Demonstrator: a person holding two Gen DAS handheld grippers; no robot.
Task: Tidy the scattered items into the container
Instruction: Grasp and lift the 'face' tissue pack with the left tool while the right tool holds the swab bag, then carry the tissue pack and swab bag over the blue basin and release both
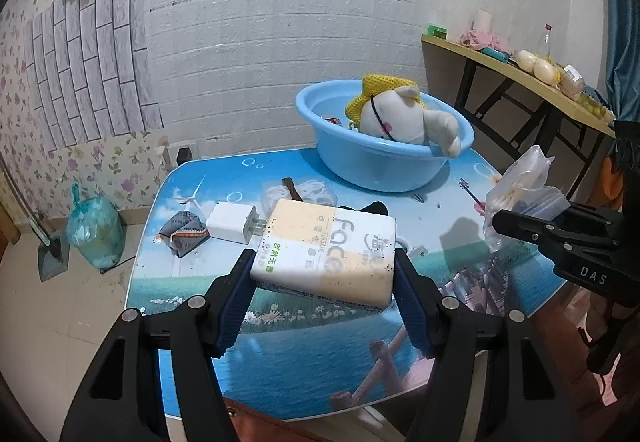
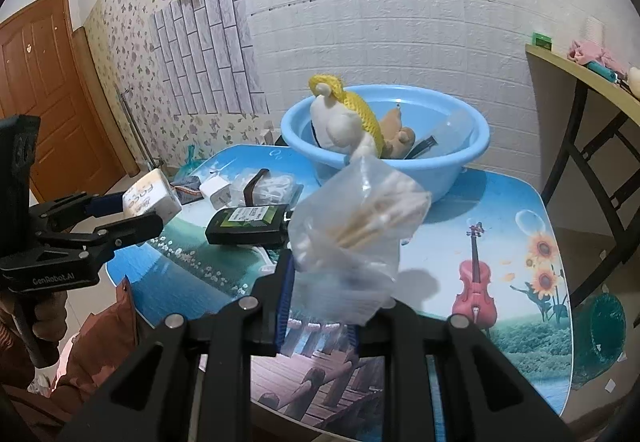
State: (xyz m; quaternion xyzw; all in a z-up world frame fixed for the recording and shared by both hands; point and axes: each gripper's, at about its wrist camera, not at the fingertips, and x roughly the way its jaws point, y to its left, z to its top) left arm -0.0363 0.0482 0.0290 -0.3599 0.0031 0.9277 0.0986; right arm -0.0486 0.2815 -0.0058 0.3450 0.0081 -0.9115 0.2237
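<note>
Left to right: left gripper (image 1: 324, 278), pads pressed on the sides of a tissue pack (image 1: 326, 252) lifted clear of the table (image 1: 280, 346); white charger (image 1: 232, 222) and black pouch (image 2: 250, 228) lying on the tabletop; right gripper (image 2: 316, 306), fingers pinching a clear bag of cotton swabs (image 2: 360, 226); behind, blue basin (image 2: 452, 166) holding a plush toy (image 2: 344, 122)

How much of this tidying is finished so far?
Done: the plush toy sits in the blue basin. In hand: the left hand-held gripper holds a tissue pack, the right a cotton swab bag. Left on the table: white charger, black case.
</note>
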